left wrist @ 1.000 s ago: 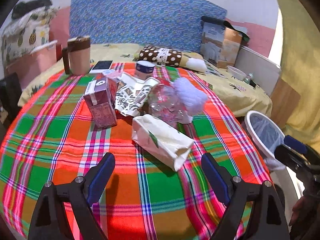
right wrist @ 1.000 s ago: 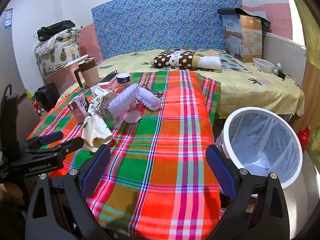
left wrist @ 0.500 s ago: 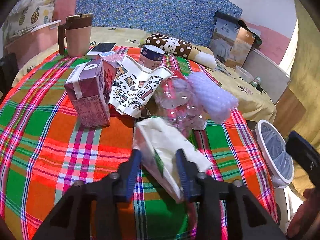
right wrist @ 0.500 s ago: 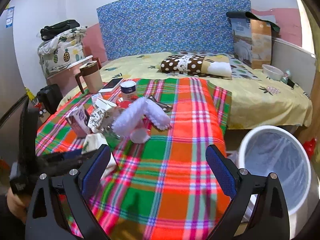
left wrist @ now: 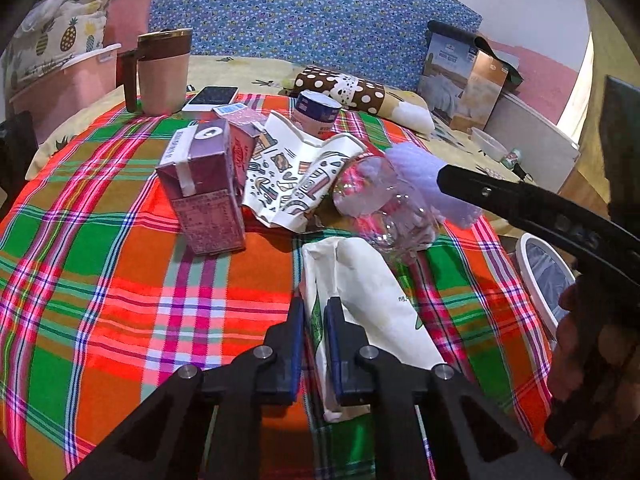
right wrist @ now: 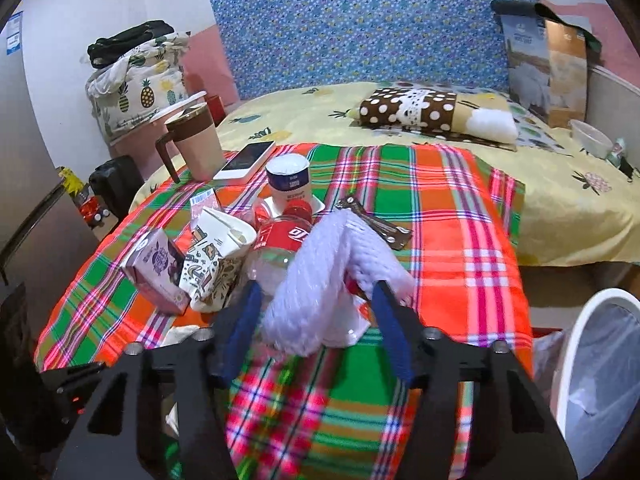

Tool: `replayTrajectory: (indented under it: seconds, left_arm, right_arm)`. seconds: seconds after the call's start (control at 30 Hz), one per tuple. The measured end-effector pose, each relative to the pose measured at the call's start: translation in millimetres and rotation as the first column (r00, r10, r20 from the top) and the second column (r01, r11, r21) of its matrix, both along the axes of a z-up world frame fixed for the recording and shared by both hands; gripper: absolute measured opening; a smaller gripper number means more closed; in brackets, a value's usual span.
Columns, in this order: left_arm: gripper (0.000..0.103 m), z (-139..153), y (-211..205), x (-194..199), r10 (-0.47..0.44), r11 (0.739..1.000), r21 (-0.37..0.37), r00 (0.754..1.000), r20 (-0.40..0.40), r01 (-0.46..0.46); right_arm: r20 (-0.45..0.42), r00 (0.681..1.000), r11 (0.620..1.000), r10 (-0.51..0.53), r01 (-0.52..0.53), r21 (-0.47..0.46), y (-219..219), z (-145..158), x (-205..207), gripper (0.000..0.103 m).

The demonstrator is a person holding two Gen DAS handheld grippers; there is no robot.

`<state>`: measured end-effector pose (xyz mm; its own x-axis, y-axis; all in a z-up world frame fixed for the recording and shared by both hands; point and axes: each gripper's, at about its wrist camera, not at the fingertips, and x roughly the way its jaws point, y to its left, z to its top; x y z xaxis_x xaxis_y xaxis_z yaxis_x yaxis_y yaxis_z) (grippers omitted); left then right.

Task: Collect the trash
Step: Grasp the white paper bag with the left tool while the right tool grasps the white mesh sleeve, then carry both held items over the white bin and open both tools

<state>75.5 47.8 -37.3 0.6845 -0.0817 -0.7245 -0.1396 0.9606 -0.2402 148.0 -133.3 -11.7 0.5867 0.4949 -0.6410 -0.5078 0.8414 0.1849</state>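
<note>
- Covering the table, a plaid cloth [left wrist: 100,280] carries the trash pile.
- Bin [right wrist: 600,380] – white-rimmed, lined – stands just off the table's right edge.
- Foam net [right wrist: 320,280] lies on the clear bottle [right wrist: 276,256]; the right gripper [right wrist: 316,312] straddles it, jaws closing, pads not yet pressing.
- White bag [left wrist: 360,292] lies in front of the bottle, its left fold pinched in the left gripper [left wrist: 314,320].
- Purple carton [left wrist: 200,184] stands upright beside the crumpled paper cup [left wrist: 296,176].
</note>
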Motion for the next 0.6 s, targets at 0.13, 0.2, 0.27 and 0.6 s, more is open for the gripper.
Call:
replayTrajectory:
  seconds: [0.13, 0.2, 0.27, 0.6]
  left_arm:
    - [0.011, 1, -1, 2, -0.002, 1.000, 0.015, 1.000, -0.004, 0.002]
    - [0.011, 2, -2, 1, -0.002, 1.000, 0.027, 1.000, -0.002, 0.002]
    - [0.010, 5, -6, 0, 0.001, 0.999, 0.042, 1.000, 0.002, -0.001]
    - [0.008, 25, -19, -14, 0.010, 0.996, 0.090, 0.999, 0.040, -0.013]
  right_arm:
    - [-0.031, 1.000, 1.000, 0.002, -0.003, -0.004, 2, -3, 2, 0.024]
    - [-0.026, 1.000, 1.000, -0.002, 0.002, -0.007, -1, -2, -2, 0.016]
    - [-0.020, 1.000, 1.000, -0.005, 0.005, -0.006, -5, 2, -4, 0.016]
    - [0.018, 1.000, 1.000, -0.018, 0.018, 0.020, -28, 17, -19, 0.015]
